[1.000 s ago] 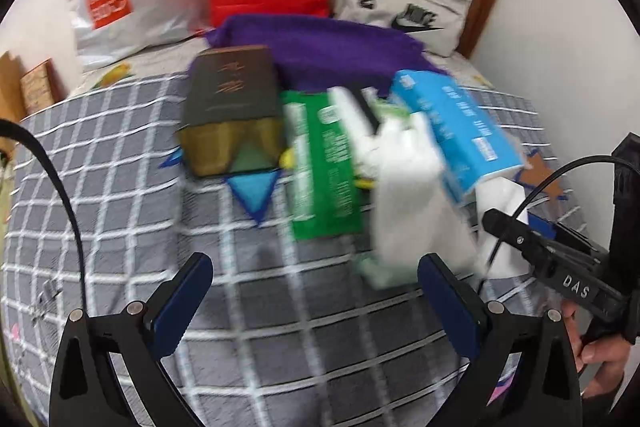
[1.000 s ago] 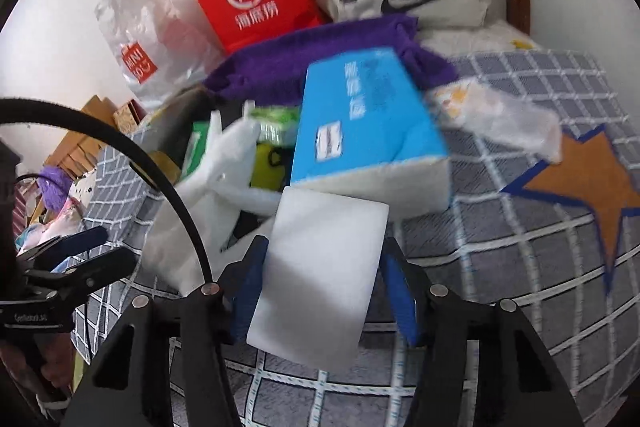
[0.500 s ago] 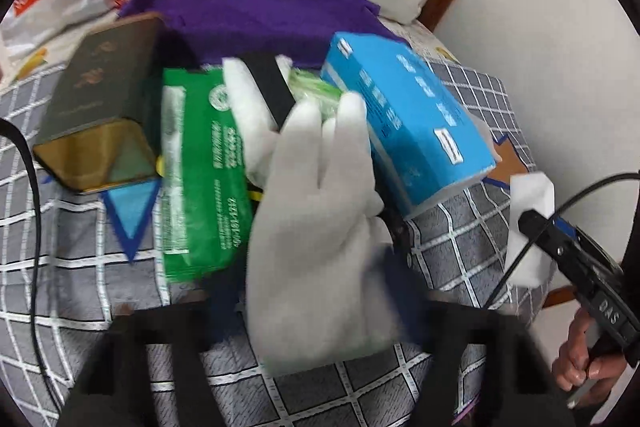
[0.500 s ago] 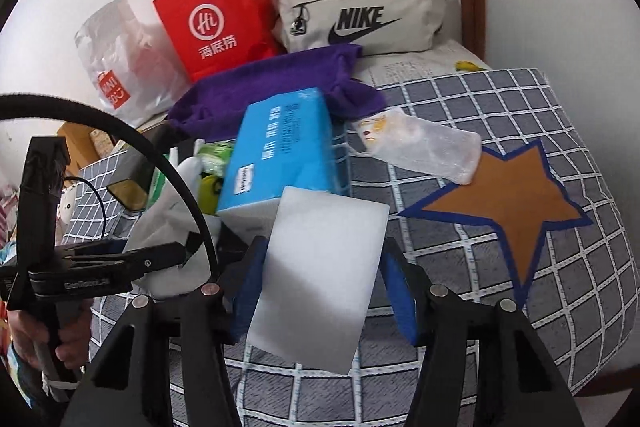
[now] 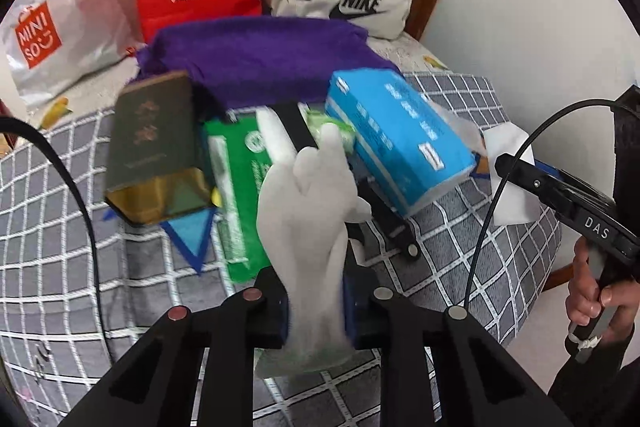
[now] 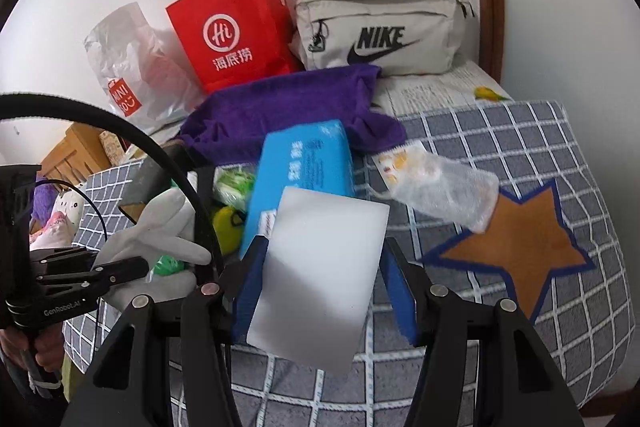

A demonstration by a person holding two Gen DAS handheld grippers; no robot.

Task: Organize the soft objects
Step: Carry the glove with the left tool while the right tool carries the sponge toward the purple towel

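My left gripper (image 5: 316, 307) is shut on the cuff end of a white glove (image 5: 308, 211), whose fingers stand up in front of the camera, above the checked bedspread (image 5: 120, 287). In the right wrist view the left gripper (image 6: 132, 267) shows at the left with the glove (image 6: 160, 227) in it. My right gripper (image 6: 324, 291) is shut on a white foam block (image 6: 320, 275), held above the bed. In the left wrist view this block (image 5: 512, 187) appears at the right. A purple towel (image 5: 260, 59) lies bunched at the back.
A blue tissue pack (image 5: 400, 139), a green wipes pack (image 5: 240, 187) and a dark box (image 5: 156, 147) lie beside the towel. A red paper bag (image 6: 232, 27), a Nike pouch (image 6: 380, 31) and a Miniso bag (image 5: 40, 35) line the wall. A clear plastic packet (image 6: 440, 187) lies right.
My left gripper went from wide open to shut on the glove and raised it off the bedspread. My right gripper rose with the white block still in it.
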